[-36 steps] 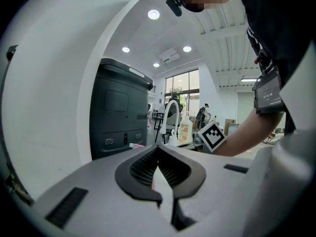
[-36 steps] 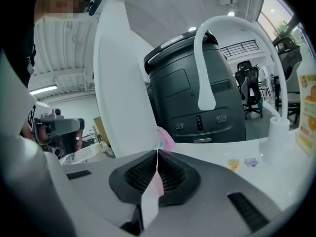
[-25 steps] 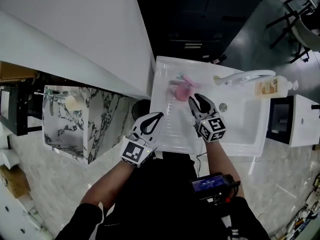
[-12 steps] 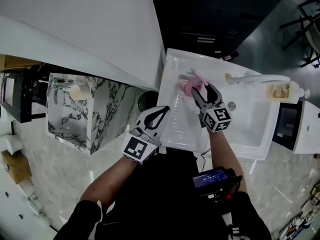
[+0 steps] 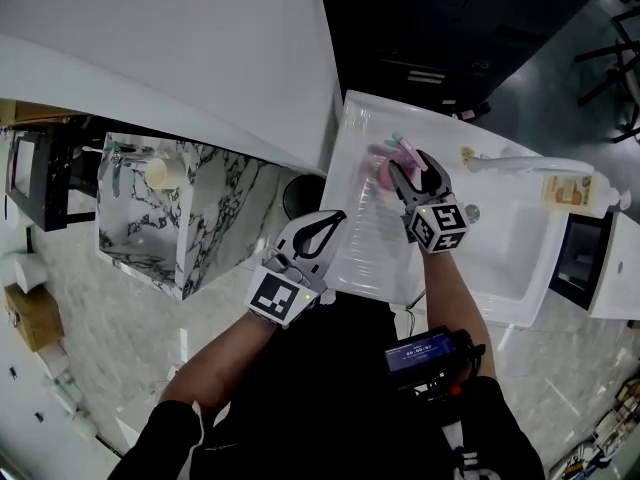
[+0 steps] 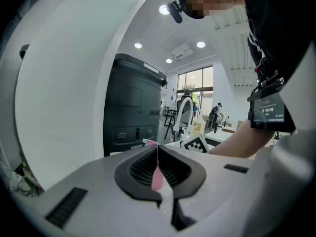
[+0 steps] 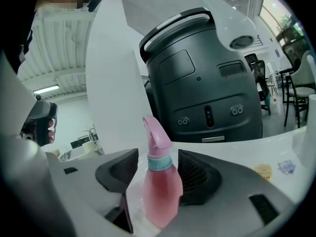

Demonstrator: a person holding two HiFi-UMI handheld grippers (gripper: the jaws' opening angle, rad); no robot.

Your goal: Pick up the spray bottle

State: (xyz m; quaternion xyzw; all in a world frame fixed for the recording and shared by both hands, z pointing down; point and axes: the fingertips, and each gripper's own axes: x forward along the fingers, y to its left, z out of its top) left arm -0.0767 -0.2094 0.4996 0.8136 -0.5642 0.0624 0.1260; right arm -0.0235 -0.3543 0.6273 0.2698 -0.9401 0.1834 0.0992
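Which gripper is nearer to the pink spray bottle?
Right. The right gripper straddles the pink spray bottle, its jaws opening on either side of it. The left gripper is shut and sits back toward the person, clear of the bottle.

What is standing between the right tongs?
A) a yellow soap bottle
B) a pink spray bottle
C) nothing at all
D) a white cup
B: in the right gripper view the pink spray bottle stands upright between the right tongs, which are opening and not squeezing it.
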